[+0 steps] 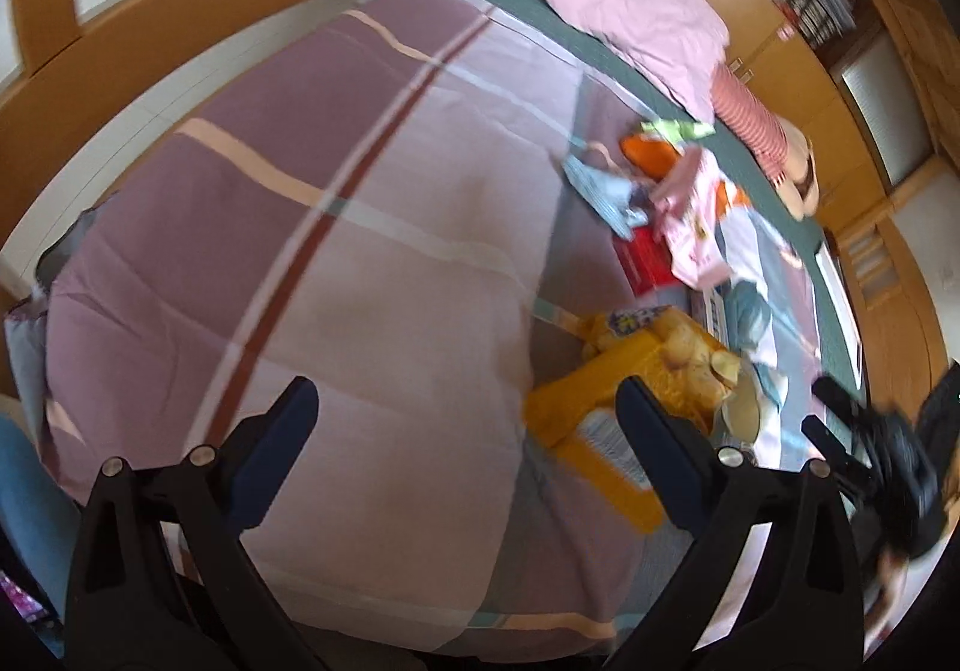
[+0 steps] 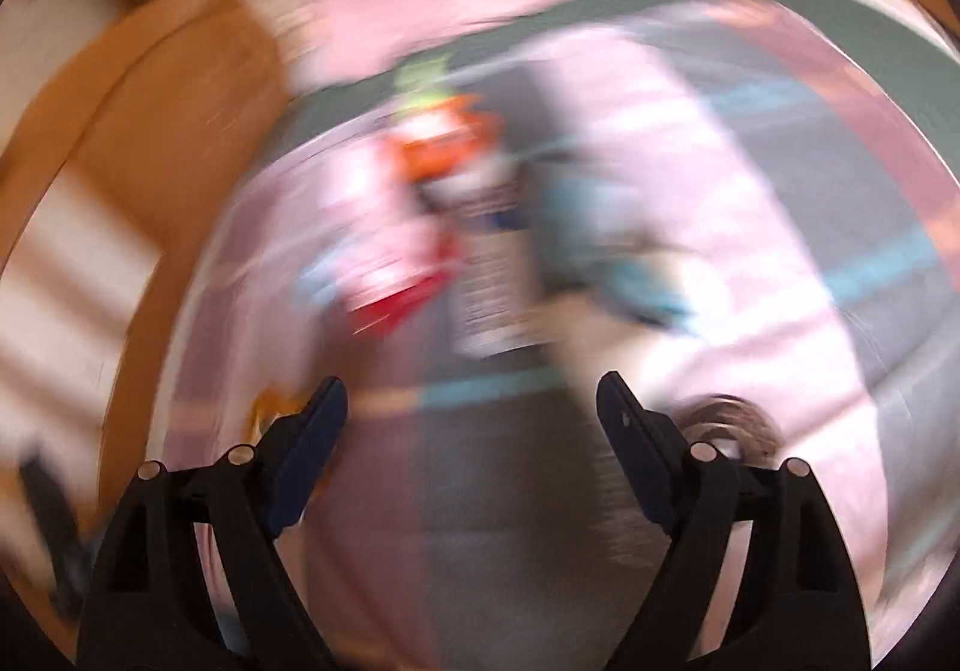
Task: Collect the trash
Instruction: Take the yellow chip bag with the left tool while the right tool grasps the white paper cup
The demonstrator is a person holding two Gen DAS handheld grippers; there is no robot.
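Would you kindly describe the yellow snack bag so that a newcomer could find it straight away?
Start from the bed's purple striped quilt and follow the strip of litter along its right side. At the near end of that strip, just past the left gripper, lies the yellow snack bag. It is the largest piece and the only yellow one; a red box lies farther along the strip.

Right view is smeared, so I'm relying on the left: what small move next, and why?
Probably ease the left gripper right, toward the yellow snack bag: its jaws stand open and empty over the quilt, and that bag lies just beside its right finger, the nearest wrapper.
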